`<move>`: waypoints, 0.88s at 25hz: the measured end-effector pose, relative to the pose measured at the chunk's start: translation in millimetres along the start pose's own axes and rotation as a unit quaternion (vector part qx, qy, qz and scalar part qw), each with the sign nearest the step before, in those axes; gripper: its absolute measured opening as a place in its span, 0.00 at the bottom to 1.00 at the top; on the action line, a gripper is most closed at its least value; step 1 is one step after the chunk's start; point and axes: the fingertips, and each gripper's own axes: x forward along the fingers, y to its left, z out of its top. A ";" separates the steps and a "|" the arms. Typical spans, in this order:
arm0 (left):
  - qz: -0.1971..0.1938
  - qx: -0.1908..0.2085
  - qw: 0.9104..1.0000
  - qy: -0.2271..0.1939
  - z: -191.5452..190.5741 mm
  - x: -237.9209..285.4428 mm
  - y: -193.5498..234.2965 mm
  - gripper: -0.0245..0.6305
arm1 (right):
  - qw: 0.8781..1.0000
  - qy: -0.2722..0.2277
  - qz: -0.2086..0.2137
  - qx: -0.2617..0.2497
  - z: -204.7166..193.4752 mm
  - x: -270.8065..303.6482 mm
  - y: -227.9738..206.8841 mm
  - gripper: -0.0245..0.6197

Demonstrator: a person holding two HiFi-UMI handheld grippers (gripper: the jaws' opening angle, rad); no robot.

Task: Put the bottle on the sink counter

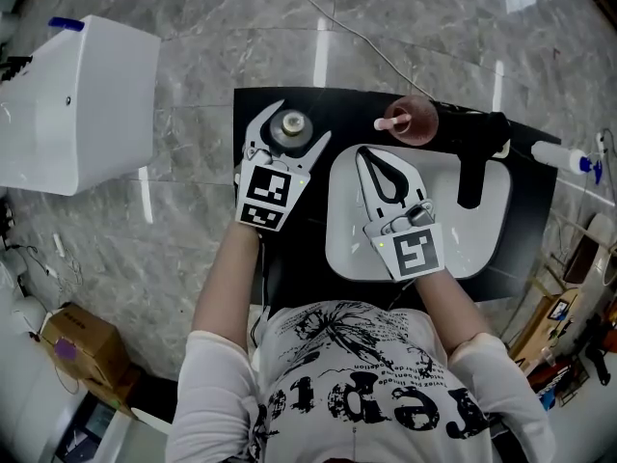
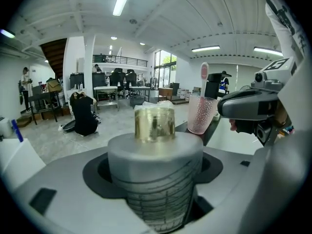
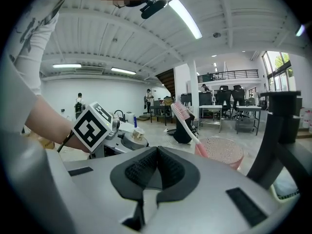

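A grey bottle (image 1: 288, 129) with a gold cap (image 2: 154, 124) stands upright between the jaws of my left gripper (image 1: 293, 125), which is shut on the bottle's body (image 2: 155, 165). It is over the black sink counter (image 1: 253, 114), left of the white sink basin (image 1: 482, 244). Whether its base touches the counter is hidden. My right gripper (image 1: 370, 156) is over the basin, shut with nothing between its black pads (image 3: 141, 172). The right gripper view shows the left gripper with the bottle (image 3: 132, 136) to its left.
A pink cup (image 1: 415, 122) holding a pink toothbrush (image 3: 184, 118) stands on the counter behind the basin. A black faucet (image 1: 471, 167) rises at the basin's far right. A white box (image 1: 82, 104) sits on the floor at left, and a white spray bottle (image 1: 562, 156) at right.
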 end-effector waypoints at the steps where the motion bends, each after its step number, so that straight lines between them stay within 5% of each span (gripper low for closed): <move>1: -0.002 -0.007 1.000 0.003 -0.7 -0.3 0.0 0.57 | 1.000 0.002 -0.001 0.003 -0.9 -0.6 -0.8 0.06; 15: -0.006 -0.013 0.999 0.053 -24.1 -20.5 -16.1 0.57 | 0.999 0.042 0.010 0.011 -10.9 -18.0 4.4 0.06; 22: 0.017 -0.030 0.999 0.013 -14.0 -38.4 -18.3 0.59 | 0.999 0.043 0.000 0.000 3.4 -41.4 11.8 0.06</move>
